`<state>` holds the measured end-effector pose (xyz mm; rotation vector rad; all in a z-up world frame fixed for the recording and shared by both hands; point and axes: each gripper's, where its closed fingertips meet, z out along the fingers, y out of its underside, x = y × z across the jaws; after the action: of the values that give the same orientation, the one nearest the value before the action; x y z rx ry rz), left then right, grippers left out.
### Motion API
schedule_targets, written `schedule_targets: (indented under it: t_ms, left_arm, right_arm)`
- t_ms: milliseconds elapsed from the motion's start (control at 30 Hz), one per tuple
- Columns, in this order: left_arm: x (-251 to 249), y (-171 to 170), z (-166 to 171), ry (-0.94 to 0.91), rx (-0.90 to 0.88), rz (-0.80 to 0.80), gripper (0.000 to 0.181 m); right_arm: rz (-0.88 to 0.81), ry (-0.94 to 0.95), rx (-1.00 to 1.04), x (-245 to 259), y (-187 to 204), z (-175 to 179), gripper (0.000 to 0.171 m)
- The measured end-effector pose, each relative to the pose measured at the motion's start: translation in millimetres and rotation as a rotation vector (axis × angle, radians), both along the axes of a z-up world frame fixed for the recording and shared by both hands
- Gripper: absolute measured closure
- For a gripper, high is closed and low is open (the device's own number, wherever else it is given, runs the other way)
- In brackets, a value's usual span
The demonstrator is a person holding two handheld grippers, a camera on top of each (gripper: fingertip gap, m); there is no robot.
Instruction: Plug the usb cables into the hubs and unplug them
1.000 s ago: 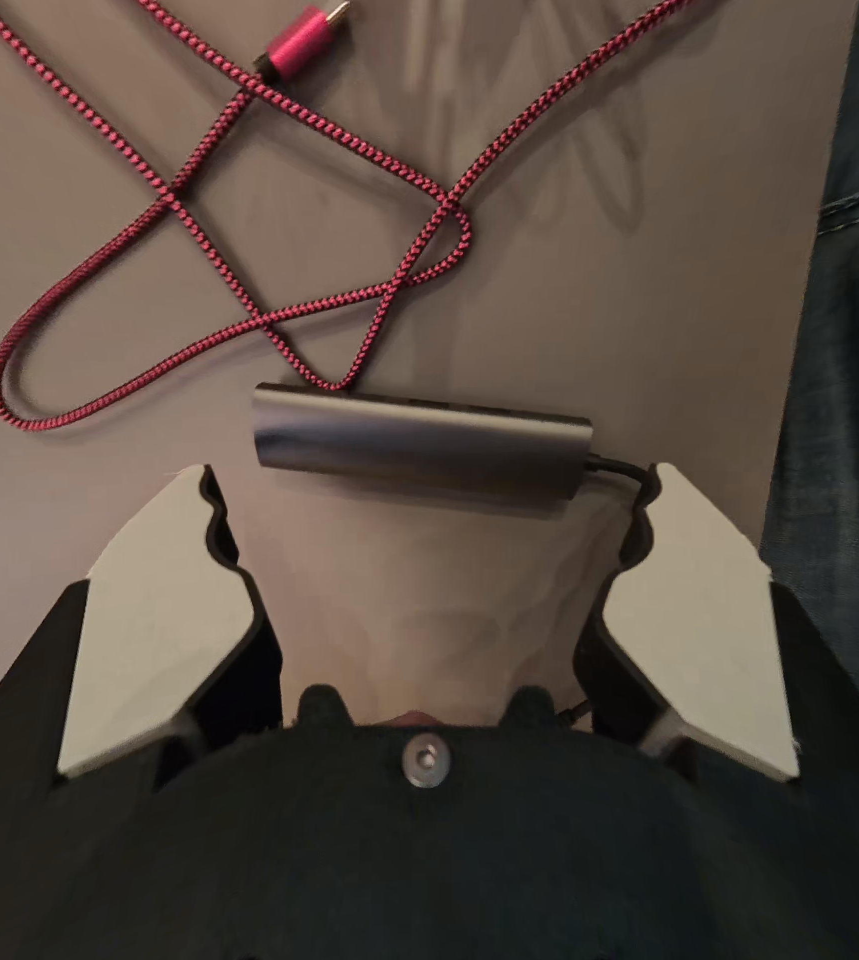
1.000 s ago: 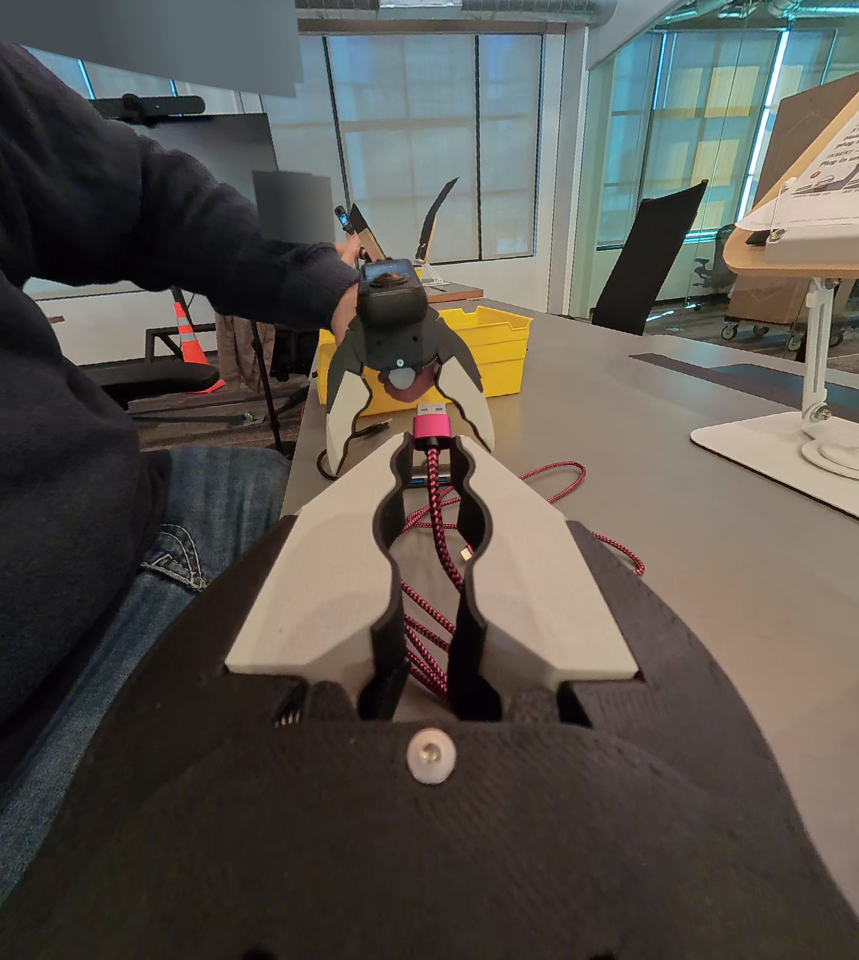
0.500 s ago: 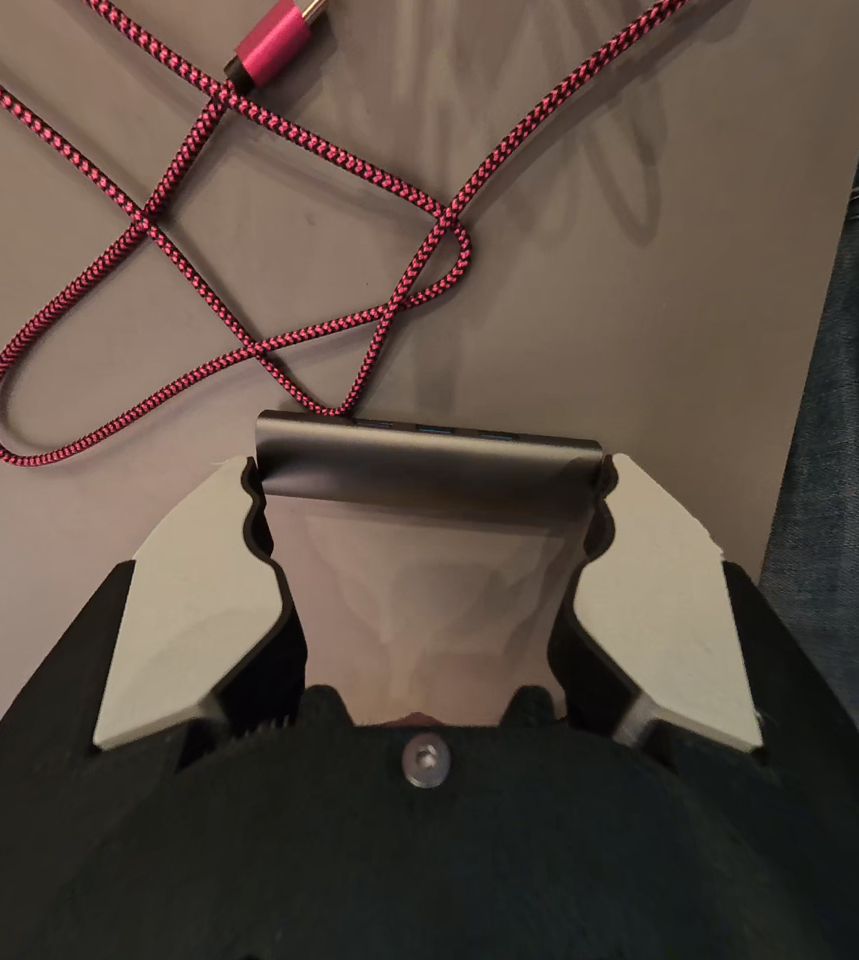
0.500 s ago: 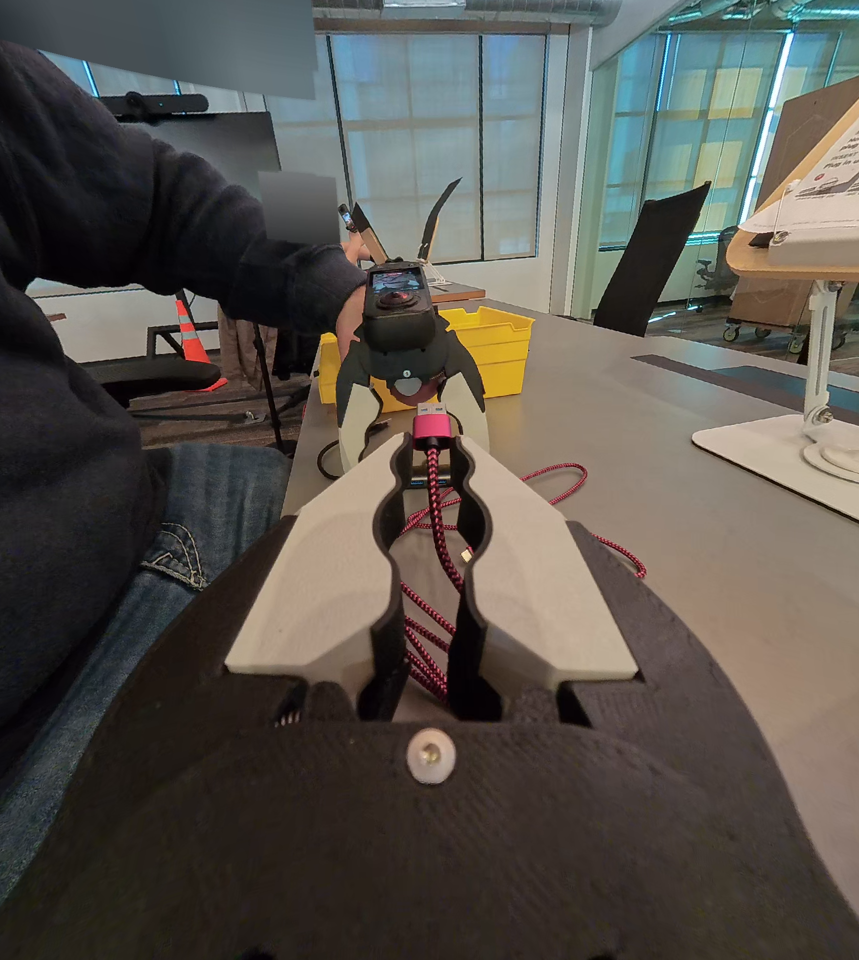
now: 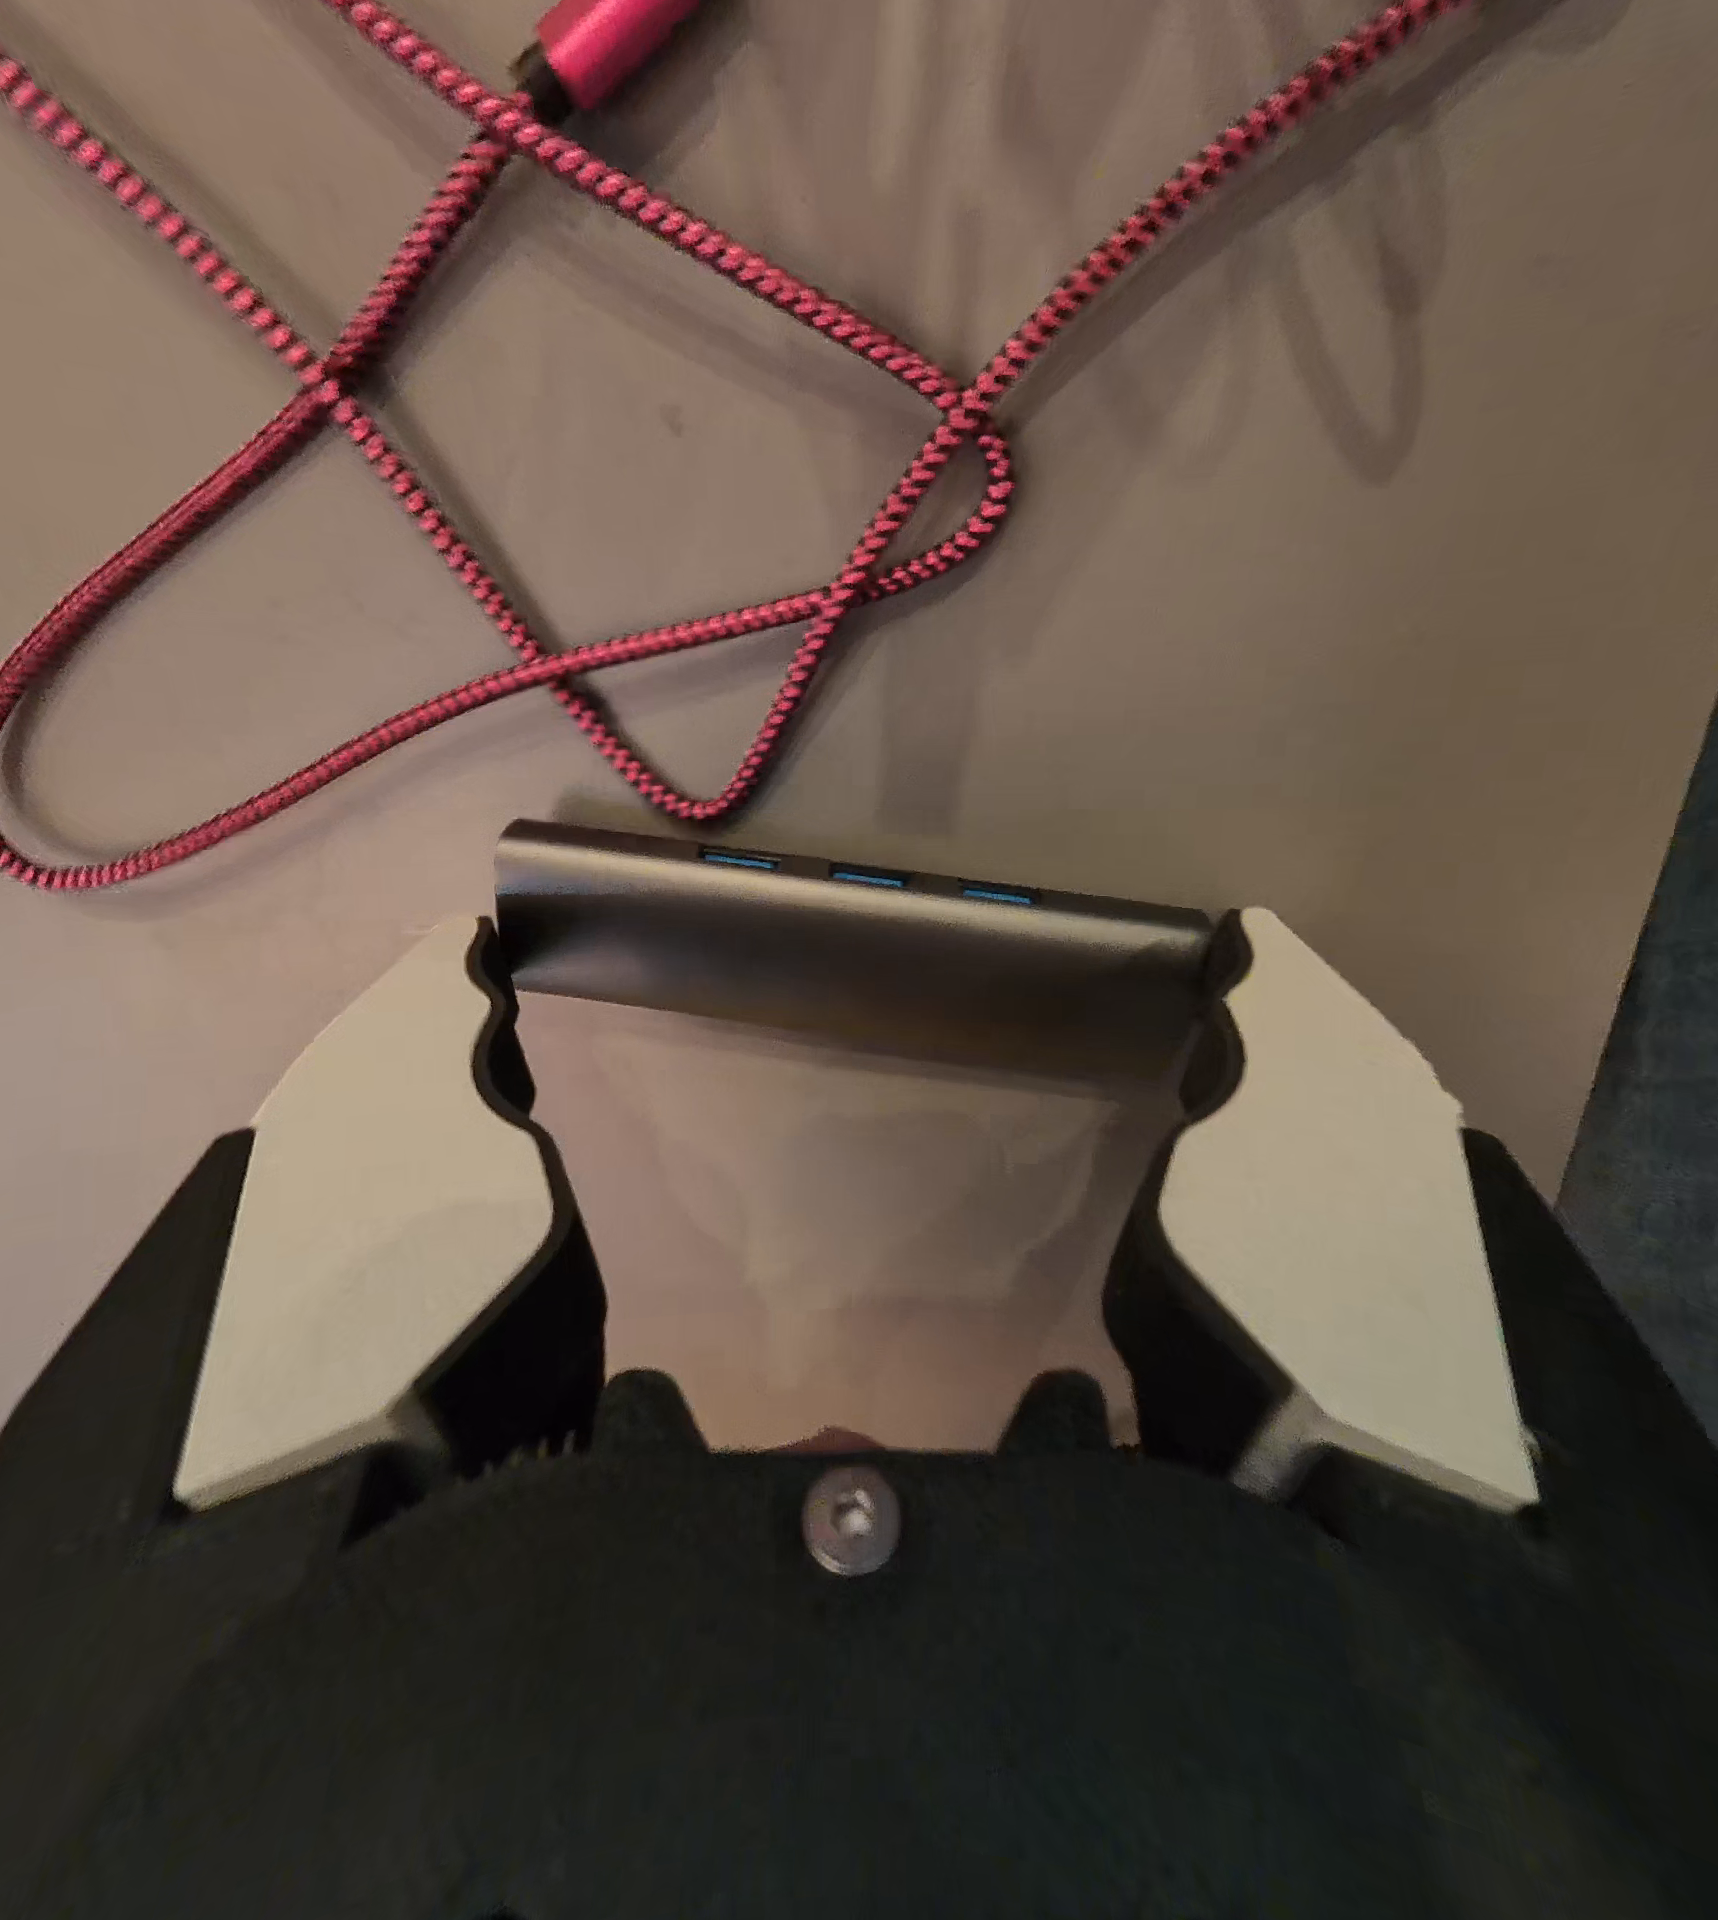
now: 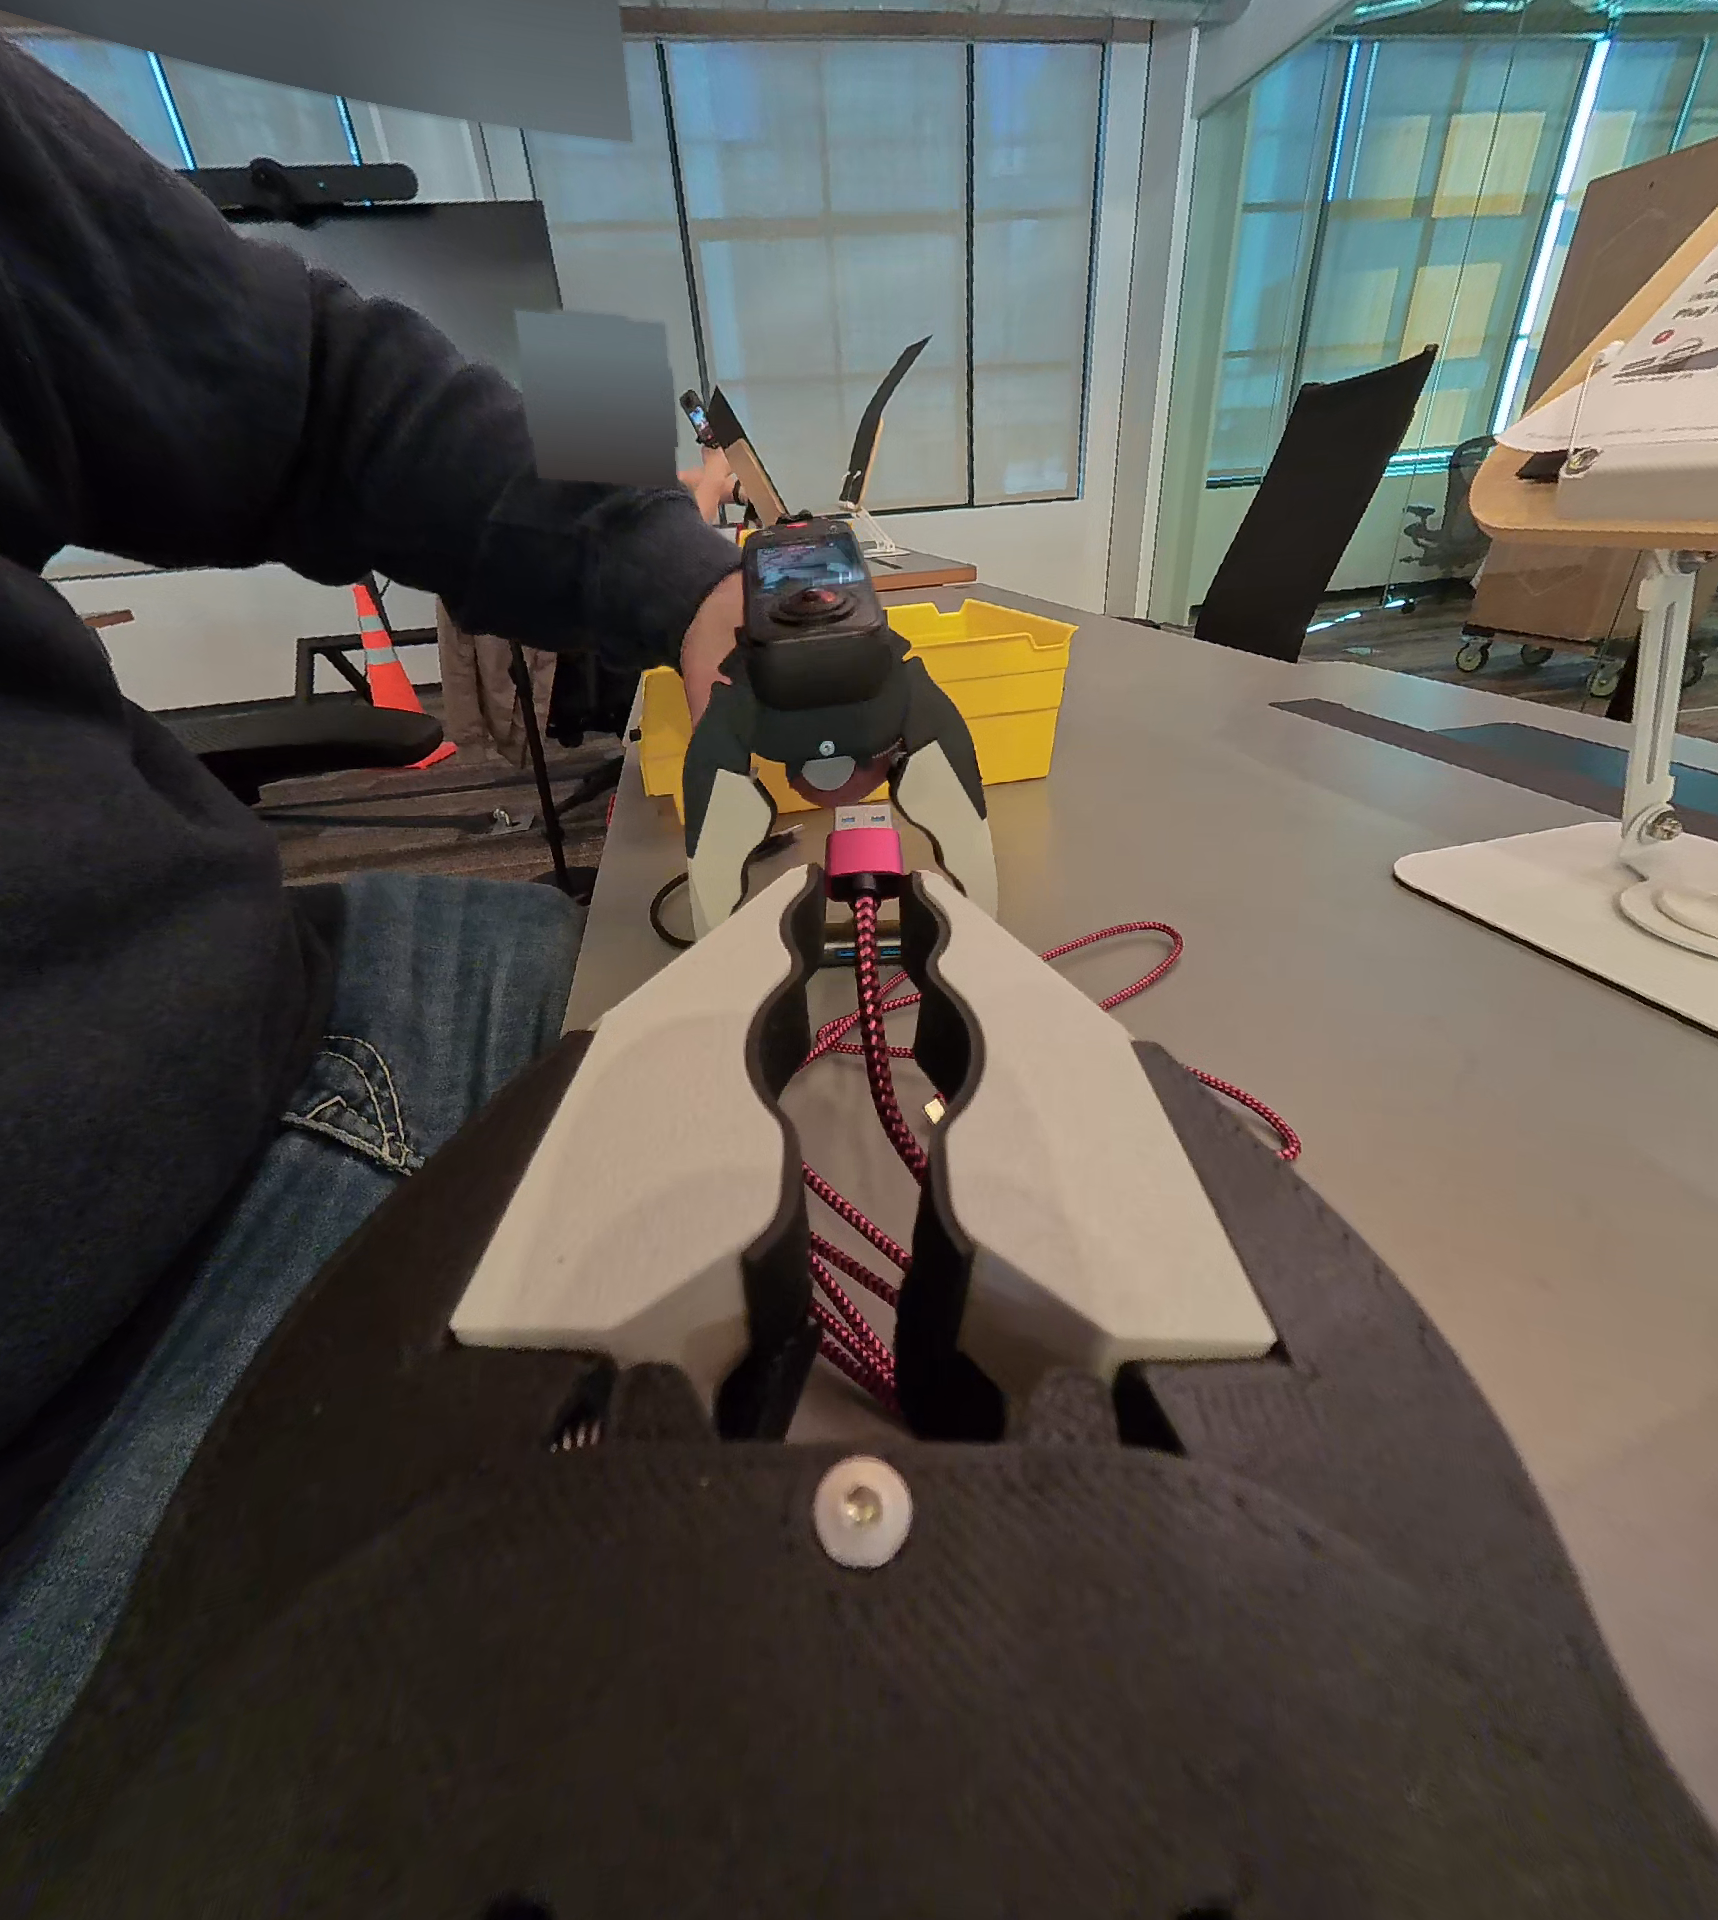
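Note:
A dark grey USB hub with three blue ports on its far side lies crosswise between the fingertips of my left gripper, which is shut on its two ends. A pink braided cable loops on the grey table beyond it, with a loose pink plug at the top edge. My right gripper is shut on the cable's other pink USB plug, its metal tip pointing toward the left gripper farther off. A sliver of the hub shows behind my fingers.
The grey table edge runs along the person's jeans on the left. A yellow bin stands behind the left gripper. A white stand holding a board sits at the right. The person's dark sleeve reaches across. The tips of one gripper are about 20 centimeters away from the tips of the other.
My left gripper moved forward and closed its fingers on the ends of the hub, which has tilted so its blue ports show. The right gripper kept hold of the plug, almost still.

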<state>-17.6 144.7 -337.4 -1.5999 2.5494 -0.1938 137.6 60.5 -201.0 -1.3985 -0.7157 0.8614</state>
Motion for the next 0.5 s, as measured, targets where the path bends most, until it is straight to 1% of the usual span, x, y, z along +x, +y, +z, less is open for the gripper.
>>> schedule_targets:
  t_ms: [133, 233, 400, 500]
  left_arm:
    - [11, 5, 12, -0.099, -0.070, 0.139, 0.059]
    - [18, 8, 23, -0.156, -0.111, 0.197, 0.059]
    - [34, 7, 50, -0.265, -0.184, 0.259, 0.059]
    - [38, 8, 64, -0.307, -0.180, 0.261, 0.059]
  right_arm:
    - [0.001, -0.003, -0.005, -1, 1, -1, 0.159]
    - [-0.001, -0.007, -0.011, -1, 3, -1, 0.159]
    - [-0.007, -0.009, -0.016, -3, 9, 0, 0.159]
    - [-0.003, -0.019, -0.015, -5, 13, 1, 0.159]
